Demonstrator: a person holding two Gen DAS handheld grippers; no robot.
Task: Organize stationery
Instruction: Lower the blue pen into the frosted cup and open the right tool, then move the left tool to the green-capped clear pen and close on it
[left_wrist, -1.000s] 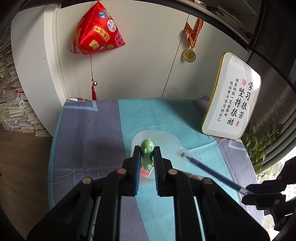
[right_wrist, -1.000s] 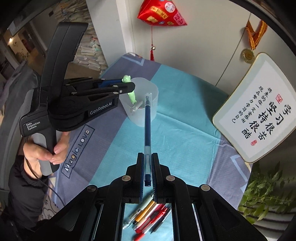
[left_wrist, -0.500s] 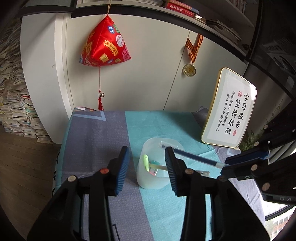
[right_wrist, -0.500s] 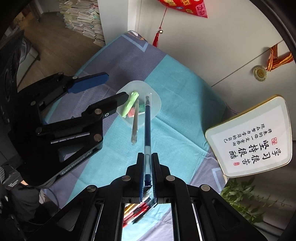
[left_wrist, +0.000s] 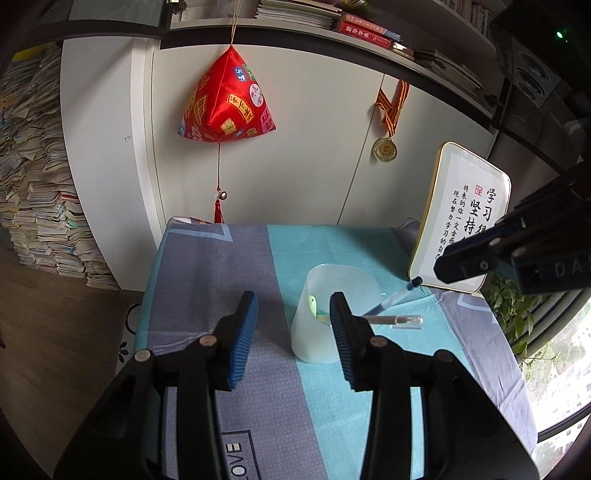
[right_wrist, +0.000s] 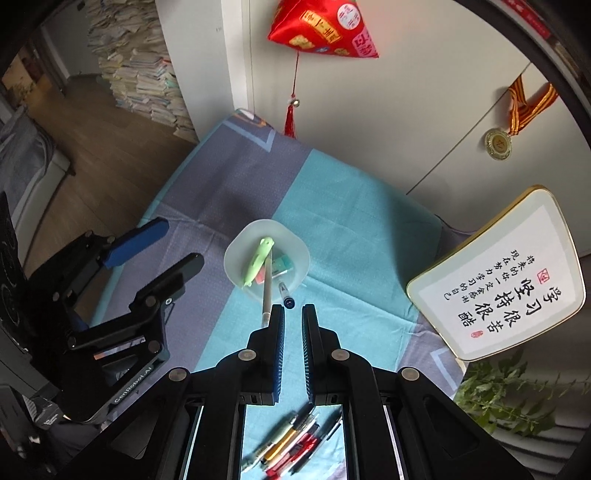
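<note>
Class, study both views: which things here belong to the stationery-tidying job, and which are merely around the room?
Job:
translucent cup
green pen
blue pen
grey pen
loose pens
left tool
right tool

Around:
framed calligraphy
medal
red hanging ornament

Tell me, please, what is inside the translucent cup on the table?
The translucent cup holds a green animal-shaped pen, a slim grey pen, a blue pen leaning over its rim, and a pink-and-teal eraser at the bottom. The pens cover part of the bottom.

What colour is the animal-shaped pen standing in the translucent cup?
Light green. The animal-shaped pen shows best in the right wrist view, leaning inside the cup.
</note>
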